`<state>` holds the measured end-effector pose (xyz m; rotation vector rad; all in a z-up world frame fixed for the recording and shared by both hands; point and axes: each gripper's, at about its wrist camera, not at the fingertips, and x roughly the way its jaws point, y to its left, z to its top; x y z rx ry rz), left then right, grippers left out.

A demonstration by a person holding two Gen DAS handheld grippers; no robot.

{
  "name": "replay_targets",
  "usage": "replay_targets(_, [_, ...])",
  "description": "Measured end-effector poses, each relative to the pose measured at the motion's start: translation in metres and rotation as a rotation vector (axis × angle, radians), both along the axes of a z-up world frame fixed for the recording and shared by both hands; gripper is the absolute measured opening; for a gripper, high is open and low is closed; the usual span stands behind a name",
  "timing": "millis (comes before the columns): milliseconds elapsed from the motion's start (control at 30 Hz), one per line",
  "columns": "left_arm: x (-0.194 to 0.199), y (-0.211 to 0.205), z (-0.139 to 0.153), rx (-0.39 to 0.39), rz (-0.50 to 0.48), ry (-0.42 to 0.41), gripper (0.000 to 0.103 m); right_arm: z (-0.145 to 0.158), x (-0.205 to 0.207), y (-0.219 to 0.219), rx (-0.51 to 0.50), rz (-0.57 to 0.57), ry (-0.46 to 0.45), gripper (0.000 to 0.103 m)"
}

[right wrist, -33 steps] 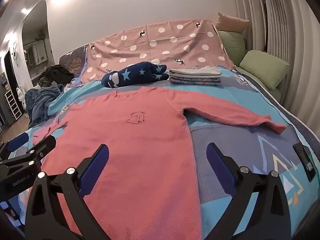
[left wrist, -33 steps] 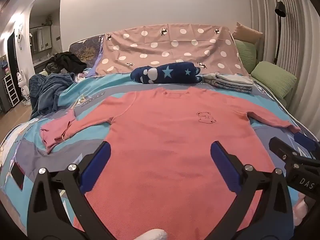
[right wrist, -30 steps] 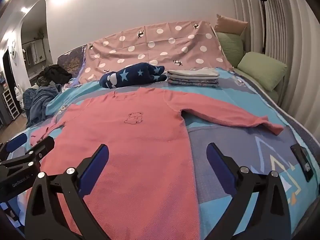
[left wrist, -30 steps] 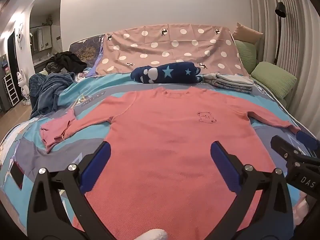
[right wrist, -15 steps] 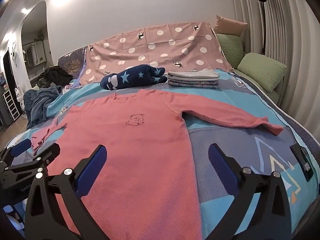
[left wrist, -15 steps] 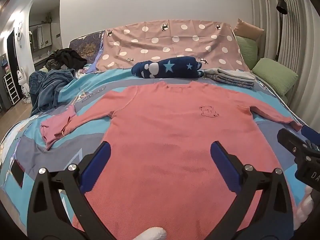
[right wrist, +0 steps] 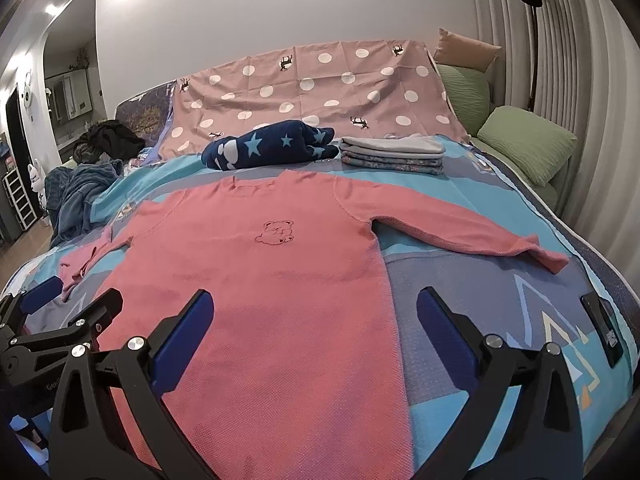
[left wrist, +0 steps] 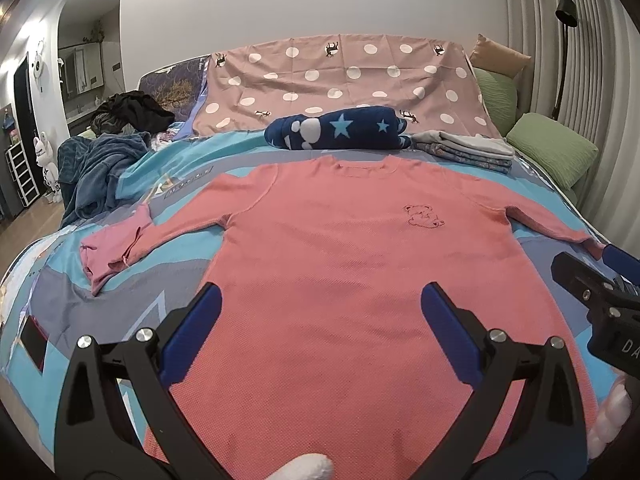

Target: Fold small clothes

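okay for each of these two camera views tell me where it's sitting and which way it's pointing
Left wrist: on the left gripper, above the pink shirt's hem, facing the headboard; its open blue fingers frame the body, the right gripper at right.
Right wrist: on the right gripper, over the shirt's right edge, same heading; open fingers, the left gripper at left.
Shared: shirt, star blanket, folded stack.

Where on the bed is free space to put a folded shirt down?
Free: the bedspread between the pink shirt, its outstretched sleeve and the phone. Crowded: behind the collar, by the star blanket and folded stack.
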<state>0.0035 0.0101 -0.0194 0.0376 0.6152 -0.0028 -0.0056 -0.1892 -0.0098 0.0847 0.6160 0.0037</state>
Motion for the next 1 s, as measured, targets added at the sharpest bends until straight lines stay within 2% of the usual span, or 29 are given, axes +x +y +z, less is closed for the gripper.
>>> replay_targets(500, [0.0024,0.0012,-0.0024,0.003,-0.012,0.006,0.101,0.0031,0.0021,0.0022,0.006,-0.005,-0.005,0.102])
replay_targets(1000, [-0.0005,-0.0004,-0.0027,0.001,-0.022,0.007,0.101,0.005,-0.0021,0.0022,0.01,-0.011,-0.053,0.102])
